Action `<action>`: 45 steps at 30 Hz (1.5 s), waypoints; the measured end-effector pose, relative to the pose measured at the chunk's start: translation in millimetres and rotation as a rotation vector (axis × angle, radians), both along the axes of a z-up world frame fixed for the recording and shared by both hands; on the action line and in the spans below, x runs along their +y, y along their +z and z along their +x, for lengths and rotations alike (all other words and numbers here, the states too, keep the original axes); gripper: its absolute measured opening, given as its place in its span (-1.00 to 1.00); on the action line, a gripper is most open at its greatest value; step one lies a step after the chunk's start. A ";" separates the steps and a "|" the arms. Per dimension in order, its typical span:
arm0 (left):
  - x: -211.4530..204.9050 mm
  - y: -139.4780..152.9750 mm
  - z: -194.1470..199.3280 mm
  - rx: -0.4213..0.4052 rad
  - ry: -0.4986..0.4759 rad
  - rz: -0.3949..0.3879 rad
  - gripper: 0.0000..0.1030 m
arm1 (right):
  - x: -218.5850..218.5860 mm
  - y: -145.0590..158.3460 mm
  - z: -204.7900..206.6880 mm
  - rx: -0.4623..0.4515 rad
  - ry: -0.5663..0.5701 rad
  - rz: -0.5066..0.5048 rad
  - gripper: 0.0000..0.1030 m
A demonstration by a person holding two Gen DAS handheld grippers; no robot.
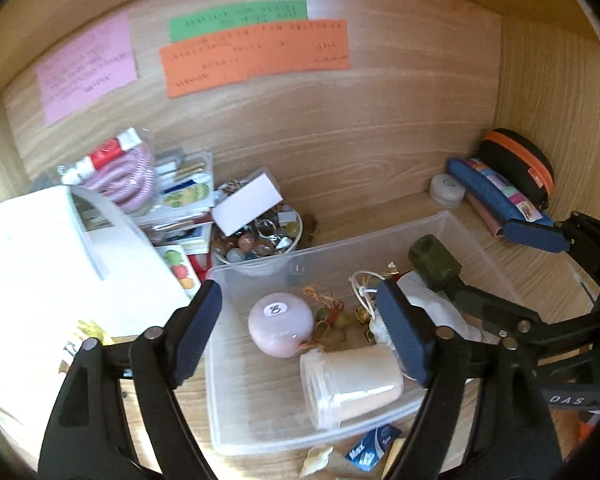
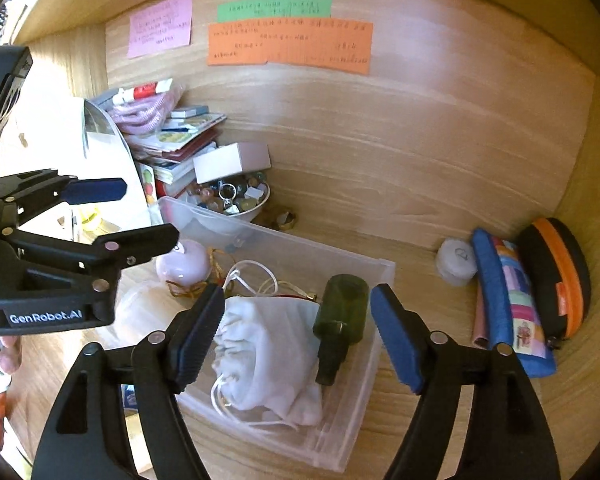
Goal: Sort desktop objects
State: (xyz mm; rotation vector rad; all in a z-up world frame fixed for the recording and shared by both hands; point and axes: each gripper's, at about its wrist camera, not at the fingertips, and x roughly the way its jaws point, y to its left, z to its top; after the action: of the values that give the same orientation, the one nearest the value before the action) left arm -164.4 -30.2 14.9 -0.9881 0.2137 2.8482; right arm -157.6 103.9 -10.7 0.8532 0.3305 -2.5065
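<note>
A clear plastic bin (image 1: pixel 340 242) stands on the wooden desk. In it lie a pink round jar (image 1: pixel 280 324) marked 8, a pale jar (image 1: pixel 352 388) on its side, small trinkets (image 1: pixel 328 312), a white drawstring pouch (image 2: pixel 268 344) and a dark green bottle (image 2: pixel 342 320). My left gripper (image 1: pixel 300 332) hangs open above the pink jar and the pale jar, touching neither. Over the pouch and the bottle my right gripper (image 2: pixel 298 336) is open too, with nothing pressed between its pads. Each gripper shows in the other's view: right gripper (image 1: pixel 496 264), left gripper (image 2: pixel 136 216).
Behind the bin (image 2: pixel 320 248) sit a bowl of stones (image 1: pixel 260 236), a white box (image 1: pixel 246 204) and a pile of booklets (image 2: pixel 180 136). At the back right lie a small white tub (image 2: pixel 456 260), a blue pencil case (image 2: pixel 508 300) and a black-and-orange case (image 2: pixel 556 276). Coloured notes (image 2: pixel 288 42) hang on the back wall.
</note>
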 end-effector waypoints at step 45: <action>-93.4 -82.3 131.9 -0.165 0.185 0.086 0.86 | -55.4 -77.4 107.4 -0.177 0.154 0.108 0.61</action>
State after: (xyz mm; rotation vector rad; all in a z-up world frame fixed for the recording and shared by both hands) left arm -32.5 -123.6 -67.4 -1.2788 -0.0175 2.8862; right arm -50.2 48.5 -88.1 1.0431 0.4562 -2.2704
